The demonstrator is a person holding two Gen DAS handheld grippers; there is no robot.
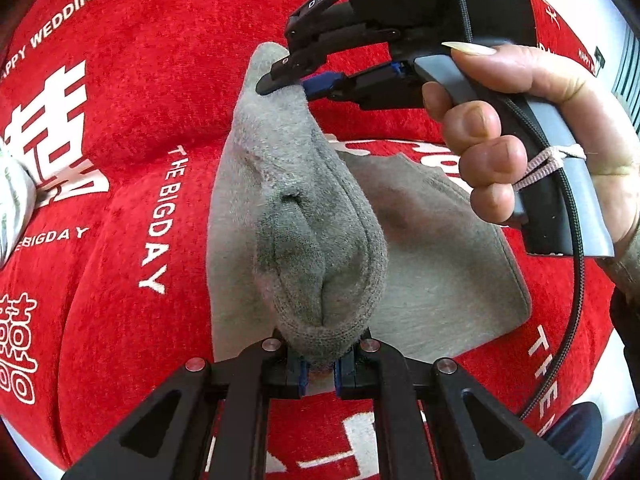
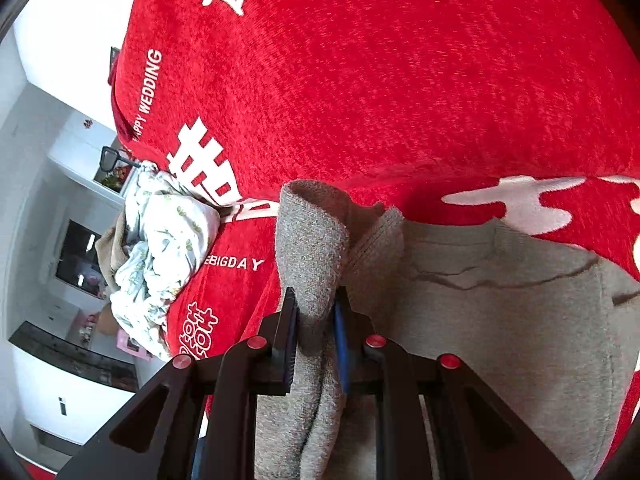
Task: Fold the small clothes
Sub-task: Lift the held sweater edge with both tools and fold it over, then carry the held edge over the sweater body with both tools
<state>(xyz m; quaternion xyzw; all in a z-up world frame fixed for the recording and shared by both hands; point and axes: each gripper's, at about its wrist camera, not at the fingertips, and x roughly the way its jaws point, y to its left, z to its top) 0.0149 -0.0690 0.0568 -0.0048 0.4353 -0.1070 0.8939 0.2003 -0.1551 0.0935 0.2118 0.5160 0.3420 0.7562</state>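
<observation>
This looks like a home, likely a bedroom or living room. A plush red cover (image 2: 360, 80) printed with "HAPPY WEDDING", "THE BIGDAY" and white double-happiness characters spreads over the soft surface. A crumpled heap of leaf-print cloth (image 2: 160, 248) lies at its edge. Beyond it stand white walls (image 2: 48, 52), a white shelf unit (image 2: 80, 152) with a small mirror (image 2: 109, 159) and bright trinkets, and a dark ledge (image 2: 72, 354) over white cabinets.

Fuzzy grey knit garment (image 1: 304, 208), matt
</observation>
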